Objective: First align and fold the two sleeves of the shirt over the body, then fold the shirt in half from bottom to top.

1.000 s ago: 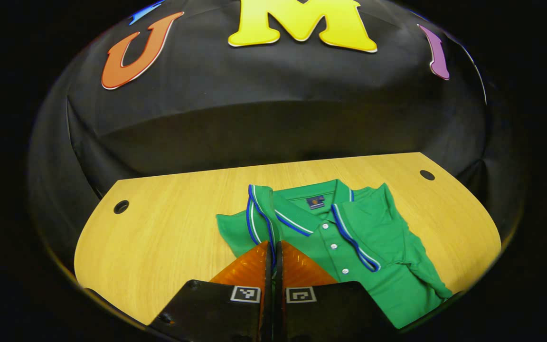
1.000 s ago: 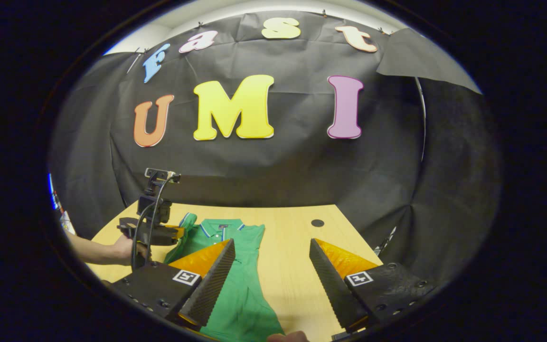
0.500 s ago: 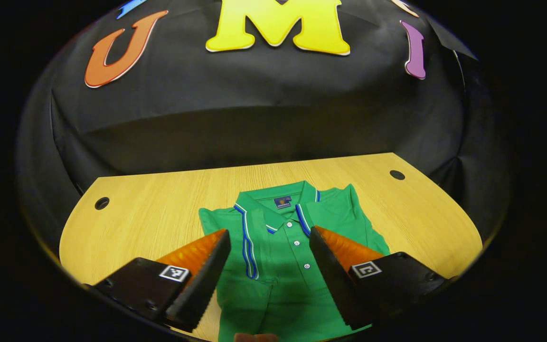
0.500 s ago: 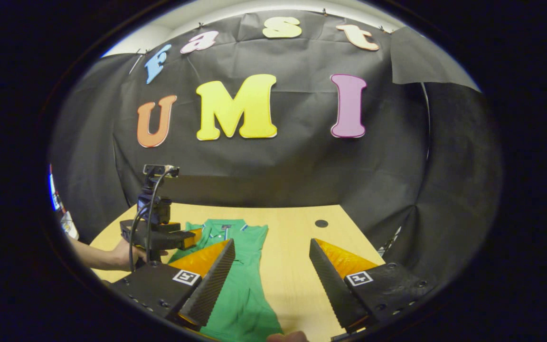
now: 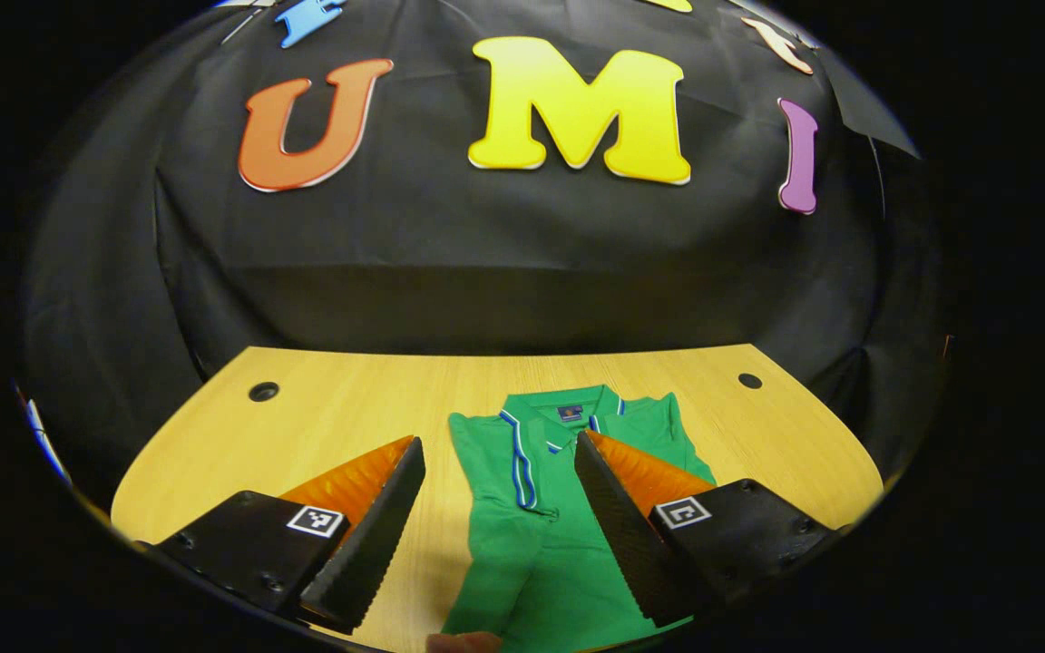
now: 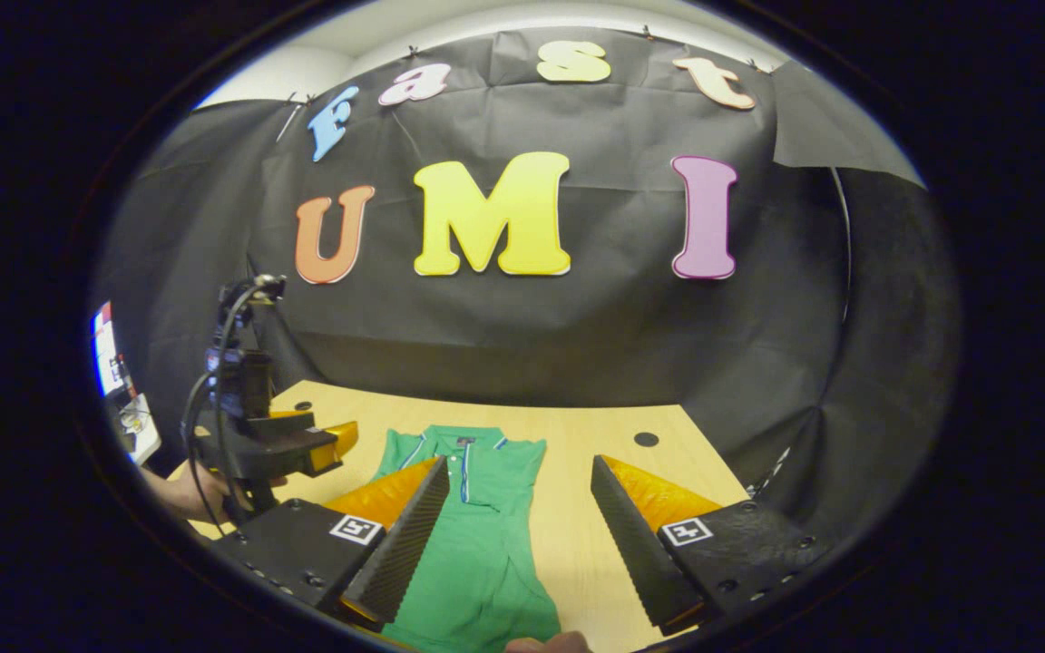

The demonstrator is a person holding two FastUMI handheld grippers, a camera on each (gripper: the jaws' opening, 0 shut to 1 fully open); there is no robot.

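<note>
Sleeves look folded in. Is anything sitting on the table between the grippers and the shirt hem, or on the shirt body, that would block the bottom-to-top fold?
Nothing visible does. The green shirt lies flat on the wooden table, sleeves folded over the body, nothing on top. The left gripper and right gripper both hang open above it. The hem lies at the lower edge of both views, partly out of sight.

shirt (image 5: 541, 544) hem beyond the lower edge; collar label illegible
</note>
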